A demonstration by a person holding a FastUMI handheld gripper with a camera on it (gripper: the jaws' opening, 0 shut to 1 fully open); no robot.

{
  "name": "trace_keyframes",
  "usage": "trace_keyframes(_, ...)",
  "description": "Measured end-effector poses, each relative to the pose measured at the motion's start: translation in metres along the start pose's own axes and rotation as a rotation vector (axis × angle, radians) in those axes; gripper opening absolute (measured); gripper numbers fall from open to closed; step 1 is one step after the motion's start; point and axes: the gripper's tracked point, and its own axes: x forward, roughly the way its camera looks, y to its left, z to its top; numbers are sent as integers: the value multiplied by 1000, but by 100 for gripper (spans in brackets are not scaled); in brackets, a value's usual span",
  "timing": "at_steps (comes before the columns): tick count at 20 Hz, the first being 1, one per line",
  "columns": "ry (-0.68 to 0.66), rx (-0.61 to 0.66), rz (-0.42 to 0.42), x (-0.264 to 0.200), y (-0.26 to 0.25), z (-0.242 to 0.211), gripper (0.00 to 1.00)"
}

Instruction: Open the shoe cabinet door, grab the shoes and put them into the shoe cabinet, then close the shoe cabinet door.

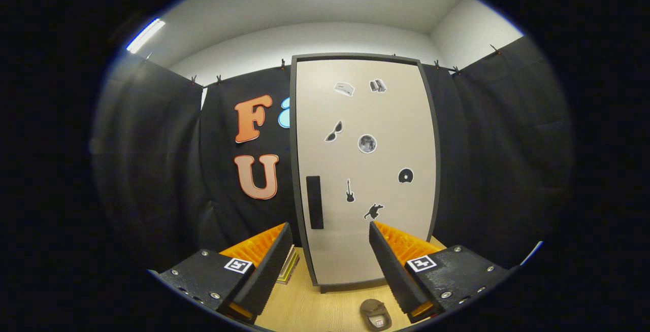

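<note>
Gripper view, tool point(330, 251) open, cabinet door point(365, 169) closed ahead

A light wooden floor point(310, 311) spreads below. At its ten o'clock edge a small stack of flat, book-like items point(288, 267) lies against the black cloth wall point(162, 169), which is clipped up along its top edge. Above sit white walls point(315, 42) and two ceiling light strips point(145, 35).
</note>
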Motion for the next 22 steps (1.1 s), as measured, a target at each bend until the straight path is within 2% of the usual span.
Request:
trace_keyframes(7, 1, -64, 18, 74, 16, -19, 94)
trace_keyframes(13, -11, -86, 45, 131, 31, -28, 88)
trace_keyframes(22, 18, -72, 38, 190, 35, -43, 65)
